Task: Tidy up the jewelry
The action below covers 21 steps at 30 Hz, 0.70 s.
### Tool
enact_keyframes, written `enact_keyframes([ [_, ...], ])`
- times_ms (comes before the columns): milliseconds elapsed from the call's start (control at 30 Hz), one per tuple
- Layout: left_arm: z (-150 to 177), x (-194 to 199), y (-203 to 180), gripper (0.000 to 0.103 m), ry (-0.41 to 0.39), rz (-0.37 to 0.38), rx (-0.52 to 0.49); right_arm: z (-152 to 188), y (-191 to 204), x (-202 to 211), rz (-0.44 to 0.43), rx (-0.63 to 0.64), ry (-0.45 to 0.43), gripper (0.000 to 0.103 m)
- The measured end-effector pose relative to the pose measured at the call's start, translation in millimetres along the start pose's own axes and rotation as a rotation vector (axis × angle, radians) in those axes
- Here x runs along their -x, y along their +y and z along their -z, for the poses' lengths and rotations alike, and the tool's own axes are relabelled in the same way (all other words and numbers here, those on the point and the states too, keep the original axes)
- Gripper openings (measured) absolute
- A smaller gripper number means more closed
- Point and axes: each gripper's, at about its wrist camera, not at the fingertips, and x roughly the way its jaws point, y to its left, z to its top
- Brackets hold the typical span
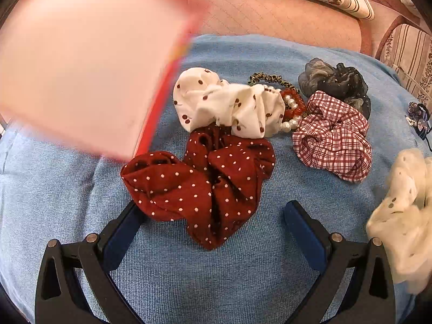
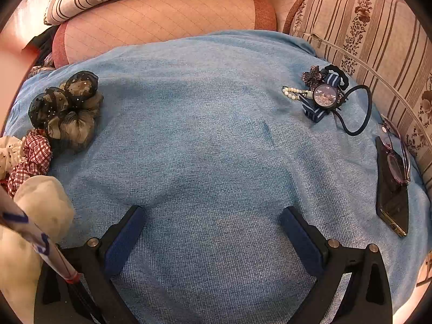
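Observation:
On the blue cloth lies a pile of hair ties. A dark red polka-dot scrunchie lies just ahead of my open left gripper, its near edge between the fingers. Behind it are a white cherry-print scrunchie, a pearl bracelet, a red bead bracelet, a leopard hair tie, a red plaid scrunchie and a dark sheer scrunchie. A cream scrunchie is at the right. My right gripper is open and empty over bare cloth.
A blurred pink box with a red edge fills the upper left of the left wrist view. In the right wrist view a watch with hair clips and beads, a black elastic, glasses and a phone lie at right. Striped cushions border the cloth.

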Motion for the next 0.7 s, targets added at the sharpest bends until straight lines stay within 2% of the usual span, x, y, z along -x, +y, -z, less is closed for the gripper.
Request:
enact_keyframes([
  [333, -2.2, 1.3, -14.0, 0.103, 0.002, -0.002, -0.002, 1.1, -3.4, 7.1, 0.005, -0.024, 0.004, 0.1],
  [533, -1.5, 1.5, -10.8, 0.103, 0.001, 0.001, 0.0, 8.1, -21.1, 51.6, 0.039, -0.112, -0.097, 0.1],
  [700, 1.0, -0.6, -3.1, 0.103, -0.001, -0.004, 0.003, 33.4, -15.1, 94.0, -0.035, -0.102, -0.174, 0.1],
])
